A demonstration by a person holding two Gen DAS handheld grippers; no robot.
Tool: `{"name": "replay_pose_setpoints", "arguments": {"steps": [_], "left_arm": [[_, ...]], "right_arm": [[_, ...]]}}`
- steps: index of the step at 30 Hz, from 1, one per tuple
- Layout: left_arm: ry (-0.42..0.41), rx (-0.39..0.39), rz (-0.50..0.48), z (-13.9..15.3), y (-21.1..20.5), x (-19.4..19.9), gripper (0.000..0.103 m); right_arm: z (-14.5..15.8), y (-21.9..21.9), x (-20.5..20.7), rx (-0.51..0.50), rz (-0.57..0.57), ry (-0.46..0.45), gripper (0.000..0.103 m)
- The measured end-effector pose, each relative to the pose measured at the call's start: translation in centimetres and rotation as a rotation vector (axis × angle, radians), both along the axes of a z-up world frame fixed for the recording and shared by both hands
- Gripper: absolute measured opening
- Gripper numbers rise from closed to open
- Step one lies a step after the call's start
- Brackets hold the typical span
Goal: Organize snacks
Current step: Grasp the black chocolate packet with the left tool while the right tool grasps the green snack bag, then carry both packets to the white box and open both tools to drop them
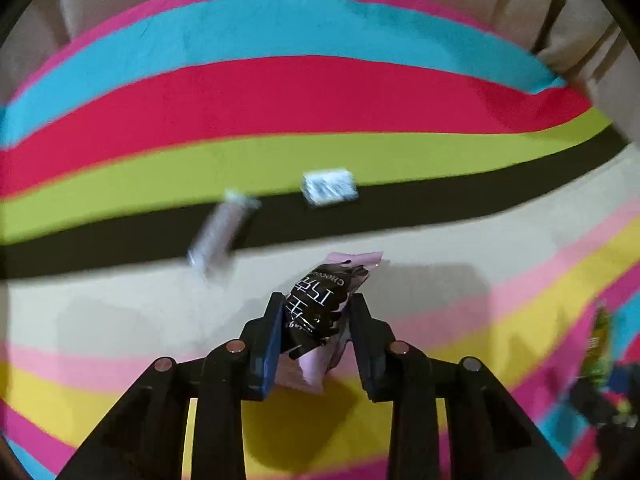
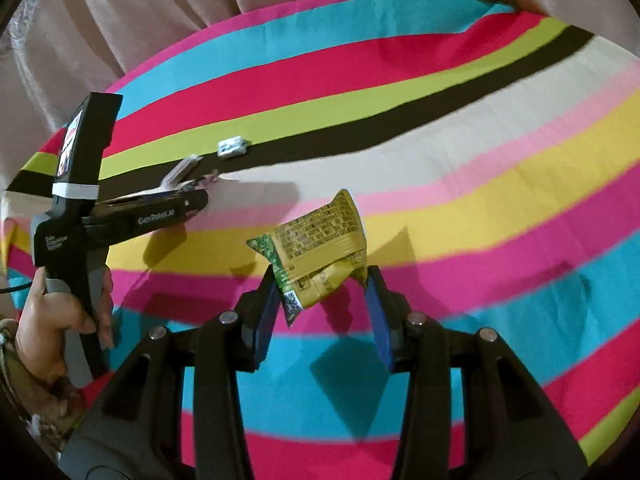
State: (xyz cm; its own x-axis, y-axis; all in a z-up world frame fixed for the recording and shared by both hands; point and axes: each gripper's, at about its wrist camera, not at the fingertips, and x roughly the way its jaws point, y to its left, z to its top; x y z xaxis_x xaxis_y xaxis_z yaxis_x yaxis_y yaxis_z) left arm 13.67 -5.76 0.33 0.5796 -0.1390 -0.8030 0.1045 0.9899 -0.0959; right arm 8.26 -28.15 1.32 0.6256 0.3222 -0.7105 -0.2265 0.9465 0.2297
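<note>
A pink and black chocolate packet (image 1: 310,312) is pinched between the pads of my left gripper (image 1: 317,299), held above the cream stripe of the cloth. In the right wrist view that left gripper (image 2: 200,197) reaches in from the left, gripped by a person's hand (image 2: 52,312). My right gripper (image 2: 322,274) is shut on the lower end of a yellow and green snack bag (image 2: 320,236), which sticks up, crumpled, between the fingers. The same bag (image 1: 598,344) shows blurred at the right edge of the left wrist view.
A striped cloth (image 2: 440,152) covers the surface. On its black stripe lie a small white and blue packet (image 1: 329,186) (image 2: 232,146) and a long silvery stick packet (image 1: 218,232) (image 2: 180,172). Beige curtain folds (image 2: 160,8) hang behind the far edge.
</note>
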Motion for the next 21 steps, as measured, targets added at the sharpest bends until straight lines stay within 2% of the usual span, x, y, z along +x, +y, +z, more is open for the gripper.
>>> {"name": "replay_pose_setpoints", "arguments": {"steps": [2, 5, 8, 11, 17, 21], "left_arm": [[-0.016, -0.022, 0.024, 0.2, 0.5, -3.0, 0.032], [-0.023, -0.104, 0.049, 0.5, 1.7, -8.9, 0.032], [-0.032, -0.117, 0.071, 0.9, 2.9, -15.2, 0.032], [-0.039, -0.085, 0.065, 1.3, 3.3, -19.4, 0.032], [-0.040, -0.084, 0.063, 2.5, 4.1, -24.2, 0.032], [-0.073, -0.076, 0.058, 3.7, 3.1, -26.6, 0.032]], "right_arm": [[-0.3, -0.7, -1.0, 0.016, 0.001, 0.016, 0.046], [-0.8, -1.1, -3.4, 0.027, 0.010, 0.034, 0.046], [-0.9, -1.3, -6.3, 0.027, 0.036, 0.048, 0.046], [-1.0, -0.7, -9.1, 0.014, 0.071, 0.053, 0.046], [-1.2, 0.8, -14.0, 0.008, 0.122, 0.064, 0.046], [0.2, 1.6, -16.7, -0.004, 0.143, 0.027, 0.046]]}}
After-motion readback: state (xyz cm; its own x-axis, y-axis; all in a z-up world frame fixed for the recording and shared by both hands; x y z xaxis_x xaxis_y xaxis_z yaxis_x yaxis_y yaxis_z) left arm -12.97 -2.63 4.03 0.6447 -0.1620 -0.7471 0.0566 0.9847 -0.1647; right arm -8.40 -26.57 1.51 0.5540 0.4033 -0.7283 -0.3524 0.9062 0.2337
